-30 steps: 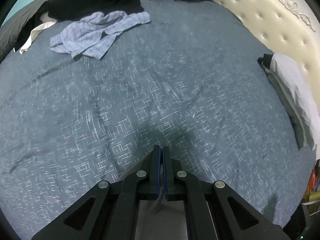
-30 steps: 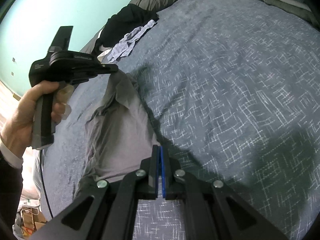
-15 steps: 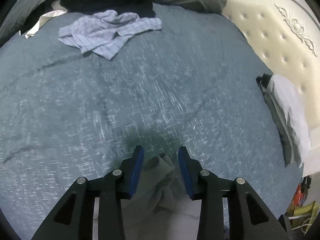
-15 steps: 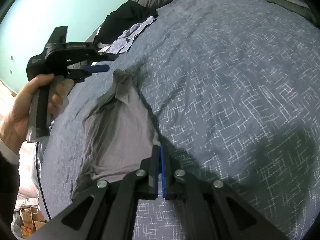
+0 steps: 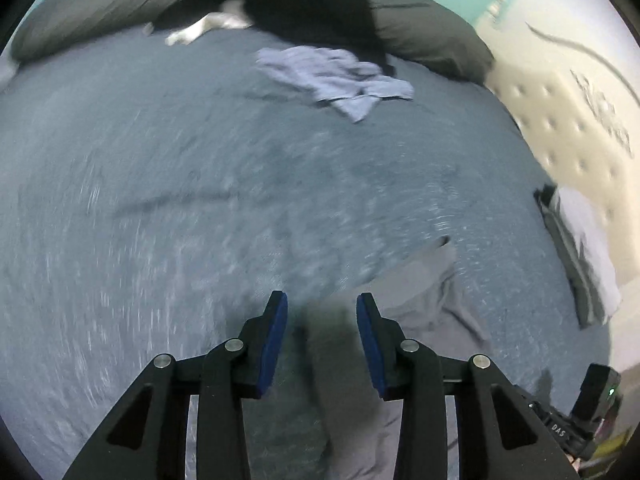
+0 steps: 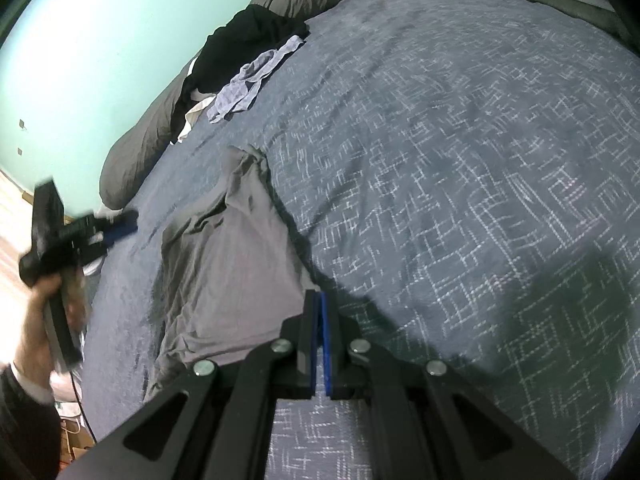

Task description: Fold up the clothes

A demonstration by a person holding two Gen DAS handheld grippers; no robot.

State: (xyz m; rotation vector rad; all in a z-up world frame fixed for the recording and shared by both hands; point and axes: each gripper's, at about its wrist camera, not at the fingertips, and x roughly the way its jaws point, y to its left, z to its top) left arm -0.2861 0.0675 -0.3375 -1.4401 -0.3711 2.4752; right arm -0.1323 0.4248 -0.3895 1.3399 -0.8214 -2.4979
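Bed [image 6: 460, 200]: soft patterned cover, will drag on cloth.
Grey garment [image 6: 228, 272]: lies rumpled ahead on the cover – light, limp; I'd take hems or corners.
Right gripper [image 6: 319, 320]: my jaws pinched on its near edge.
Left gripper [image 5: 322, 320]: parted, empty – nothing held.

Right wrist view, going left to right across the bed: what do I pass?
Left gripper in the person's hand → grey garment → right gripper, fingers shut at the garment's corner → bare patterned blue bedspread.
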